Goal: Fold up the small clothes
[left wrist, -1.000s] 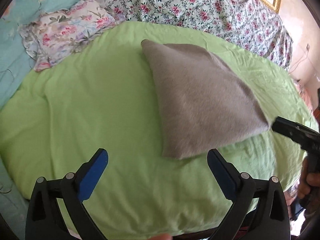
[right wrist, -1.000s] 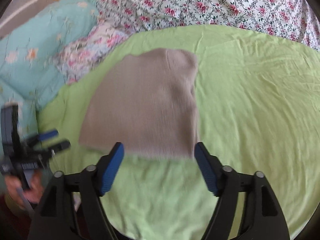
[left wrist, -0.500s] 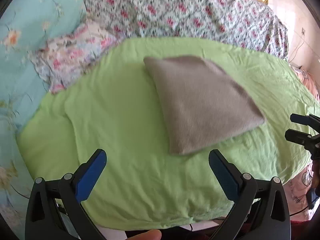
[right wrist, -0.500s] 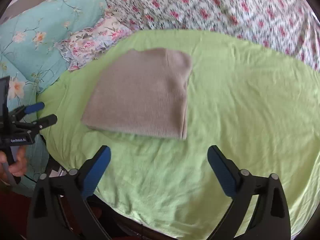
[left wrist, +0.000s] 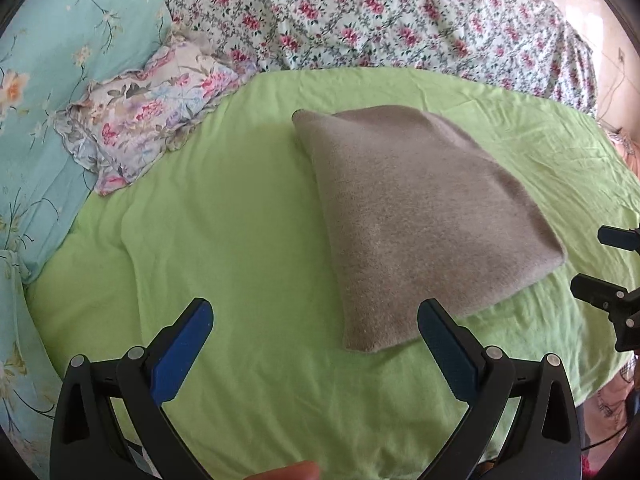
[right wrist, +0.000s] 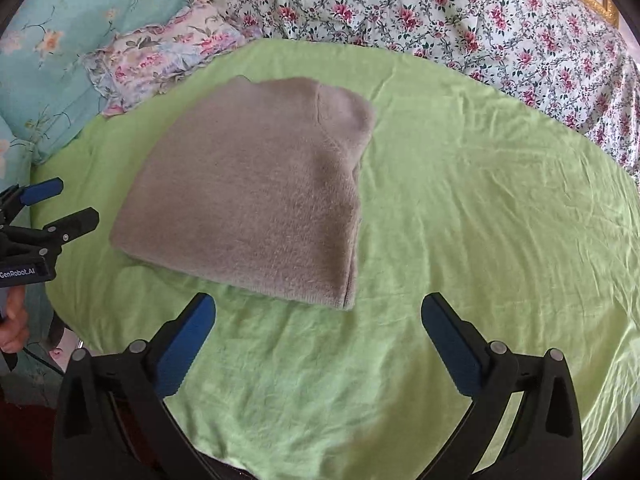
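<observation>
**Colleague:** Where's the garment right now?

**Me:** The grey knit garment (right wrist: 256, 196) lies folded into a compact, thick rectangle on the green sheet (right wrist: 480, 240) of the bed, near the frilled floral pillow (left wrist: 148, 116). Neither tool touches it.

**Colleague:** And your grippers?

**Me:** My right gripper (right wrist: 318, 320) has just been opening and now stands wide, nothing between its blue pads, with the garment's near edge just beyond the tips. My left gripper (left wrist: 316, 324) is spread wide as well and empty; one corner of the fold sits just beside its right finger (left wrist: 444, 344).

**Colleague:** Why hang back like that?

**Me:** I judge the fold is finished, or nearly. Layered edges show along the right side from my right view, and the stack looks tidy. Holding both tools off the cloth keeps me from dragging a layer askew.

**Colleague:** Any risk?

**Me:** The knit looks soft and plump, so a careless nudge could let the top layer slide.
</observation>
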{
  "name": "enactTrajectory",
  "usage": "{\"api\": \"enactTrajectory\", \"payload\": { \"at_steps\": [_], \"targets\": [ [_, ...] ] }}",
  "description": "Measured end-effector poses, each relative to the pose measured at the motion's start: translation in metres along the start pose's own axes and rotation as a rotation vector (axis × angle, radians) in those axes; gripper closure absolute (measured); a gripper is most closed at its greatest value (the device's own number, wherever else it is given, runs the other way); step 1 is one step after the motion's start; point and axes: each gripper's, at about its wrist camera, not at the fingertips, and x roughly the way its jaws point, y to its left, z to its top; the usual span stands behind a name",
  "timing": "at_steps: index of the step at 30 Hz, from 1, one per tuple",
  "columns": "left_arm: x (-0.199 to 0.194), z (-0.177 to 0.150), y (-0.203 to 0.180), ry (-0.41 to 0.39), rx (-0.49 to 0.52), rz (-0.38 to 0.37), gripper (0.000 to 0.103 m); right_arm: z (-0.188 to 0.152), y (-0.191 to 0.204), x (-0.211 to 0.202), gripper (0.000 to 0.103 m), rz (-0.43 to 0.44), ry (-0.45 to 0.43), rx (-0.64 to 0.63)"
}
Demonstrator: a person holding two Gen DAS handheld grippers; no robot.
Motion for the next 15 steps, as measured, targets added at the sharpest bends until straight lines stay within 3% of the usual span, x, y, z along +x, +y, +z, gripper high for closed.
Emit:
{"api": "enactTrajectory", "payload": {
  "at_steps": [15],
  "targets": [
    [0.019, 0.026, -0.006, 0.02, 0.003, 0.045, 0.001, 0.042, -0.004, 0.013, 0.0, -0.026, -0.02, -0.017]
  ]
}}
